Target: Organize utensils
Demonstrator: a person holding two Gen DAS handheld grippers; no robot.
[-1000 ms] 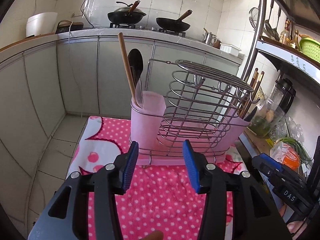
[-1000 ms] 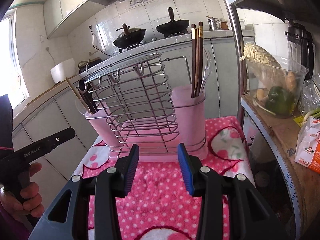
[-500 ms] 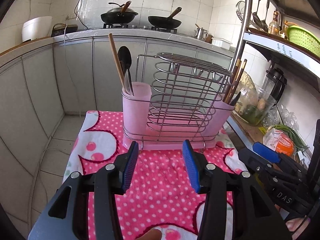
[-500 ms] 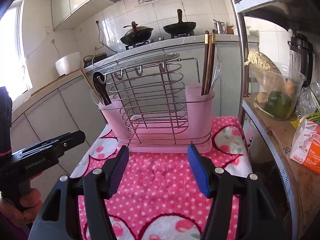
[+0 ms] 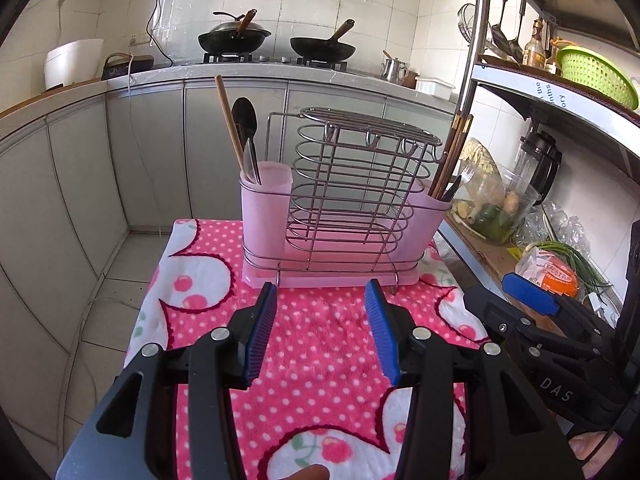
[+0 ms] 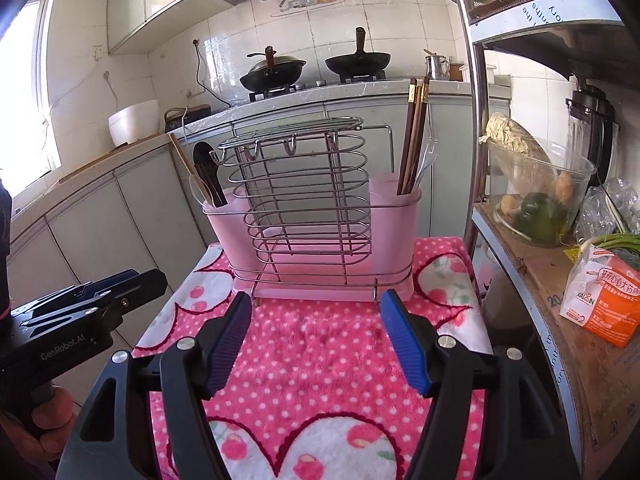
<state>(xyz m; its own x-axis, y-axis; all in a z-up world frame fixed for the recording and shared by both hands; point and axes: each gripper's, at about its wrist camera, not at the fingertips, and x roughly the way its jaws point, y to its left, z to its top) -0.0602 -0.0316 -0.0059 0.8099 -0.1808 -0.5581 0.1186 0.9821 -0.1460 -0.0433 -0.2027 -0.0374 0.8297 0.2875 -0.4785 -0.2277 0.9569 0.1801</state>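
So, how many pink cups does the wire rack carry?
2: one pink cup at the rack's left end with the black spoon, the other pink cup at its right end with the chopsticks.

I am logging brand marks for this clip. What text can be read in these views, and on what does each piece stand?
"GenRobot.AI": side of the left gripper.
"DAS": body of the right gripper.
"20": edge of the cardboard sheet.
Orange packet: print too small to read.
Shelf edge strip: lettering partial, unreadable.
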